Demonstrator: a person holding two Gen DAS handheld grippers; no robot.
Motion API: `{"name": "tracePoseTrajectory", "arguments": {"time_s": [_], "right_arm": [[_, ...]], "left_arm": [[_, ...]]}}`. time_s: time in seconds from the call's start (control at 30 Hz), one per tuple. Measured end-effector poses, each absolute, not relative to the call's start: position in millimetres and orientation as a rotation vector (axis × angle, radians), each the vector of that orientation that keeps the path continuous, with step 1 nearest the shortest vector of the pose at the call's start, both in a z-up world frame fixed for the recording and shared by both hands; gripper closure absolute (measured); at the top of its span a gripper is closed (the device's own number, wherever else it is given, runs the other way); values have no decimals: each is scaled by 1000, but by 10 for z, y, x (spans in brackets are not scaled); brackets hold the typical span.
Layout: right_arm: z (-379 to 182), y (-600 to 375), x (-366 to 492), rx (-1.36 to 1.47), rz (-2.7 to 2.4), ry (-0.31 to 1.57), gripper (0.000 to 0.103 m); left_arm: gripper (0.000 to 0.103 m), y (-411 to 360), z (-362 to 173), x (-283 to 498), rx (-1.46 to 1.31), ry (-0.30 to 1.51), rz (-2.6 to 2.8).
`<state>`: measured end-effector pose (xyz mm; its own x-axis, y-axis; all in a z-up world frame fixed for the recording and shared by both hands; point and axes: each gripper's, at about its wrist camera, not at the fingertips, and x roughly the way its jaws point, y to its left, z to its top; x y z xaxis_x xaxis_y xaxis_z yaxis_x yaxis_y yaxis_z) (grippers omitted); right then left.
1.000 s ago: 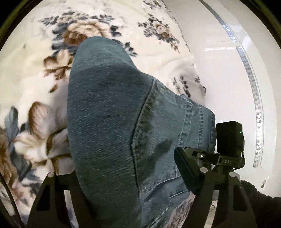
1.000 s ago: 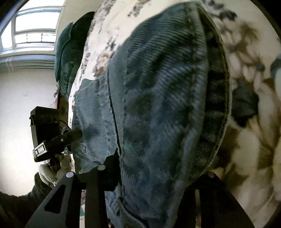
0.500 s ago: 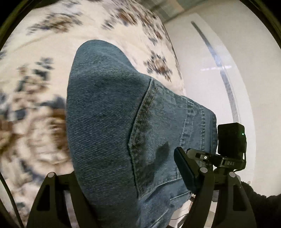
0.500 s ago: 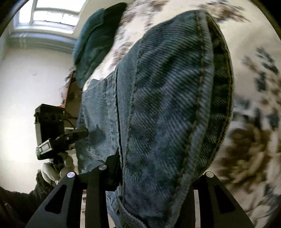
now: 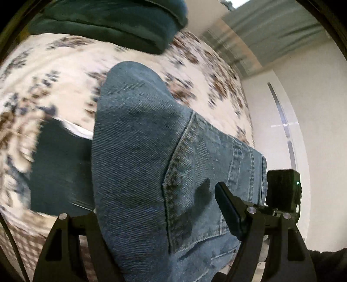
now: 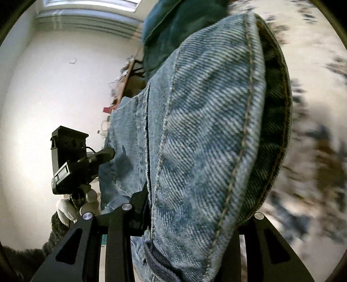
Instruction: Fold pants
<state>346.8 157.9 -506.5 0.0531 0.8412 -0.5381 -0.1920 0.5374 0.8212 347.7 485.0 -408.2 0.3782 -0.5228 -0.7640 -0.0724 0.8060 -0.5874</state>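
Observation:
The blue denim pants fill the middle of the left wrist view, bunched between the fingers of my left gripper, which is shut on them. In the right wrist view the pants bulge out between the fingers of my right gripper, also shut on the fabric. Both grippers hold the pants up off the floral bed cover. The other gripper shows at the left of the right wrist view, held by a gloved hand, clamping the same stretch of denim.
A dark green pillow or cushion lies at the far end of the bed; it also shows in the right wrist view. A dark green cloth lies on the cover at the left. White walls stand beside the bed.
Both grippers have swung upward and forward with the pants still clamped. The green pillow and the dark cloth have come into view; the bed cover is motion-blurred.

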Motion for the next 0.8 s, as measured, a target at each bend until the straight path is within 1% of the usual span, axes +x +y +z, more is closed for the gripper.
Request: {"name": "tracePoseTrajectory", "arguments": {"time_s": [0.13, 0.3, 0.47, 0.5, 0.53, 0.6, 0.63, 0.7, 0.73, 0.77, 0.8], "right_arm": [[-5275, 2375, 3626, 671, 902, 1302, 65], [-5811, 3011, 3722, 666, 879, 1381, 65], [-6327, 3073, 3587, 612, 828, 1450, 65], [-6372, 3072, 3562, 587, 821, 1454, 65], [-6427, 3046, 3546, 589, 809, 1467, 63], [-6489, 2903, 3561, 605, 798, 1500, 55], [-6482, 2886, 3551, 591, 786, 1508, 46], [-6443, 2811, 3515, 583, 761, 1527, 42], [-6424, 2742, 3492, 579, 742, 1544, 27], [-6393, 2641, 3541, 568, 716, 1558, 17], [-6316, 2582, 3538, 546, 694, 1552, 17]], "left_arm": [[29, 5587, -4362, 3555, -642, 1156, -267], [29, 6239, -5041, 3601, -732, 1205, -245], [29, 6473, -5746, 3567, -774, 1272, -217], [25, 6512, -5835, 3563, -765, 1281, -190], [24, 6574, -5953, 3546, -810, 1283, -201], [24, 6623, -5978, 3522, -836, 1274, -191], [24, 6614, -5936, 3511, -827, 1277, -181], [24, 6574, -5823, 3479, -795, 1292, -145], [24, 6536, -5772, 3468, -767, 1310, -118], [24, 6486, -5666, 3435, -724, 1308, -81], [24, 6432, -5532, 3385, -664, 1291, -23]]}}
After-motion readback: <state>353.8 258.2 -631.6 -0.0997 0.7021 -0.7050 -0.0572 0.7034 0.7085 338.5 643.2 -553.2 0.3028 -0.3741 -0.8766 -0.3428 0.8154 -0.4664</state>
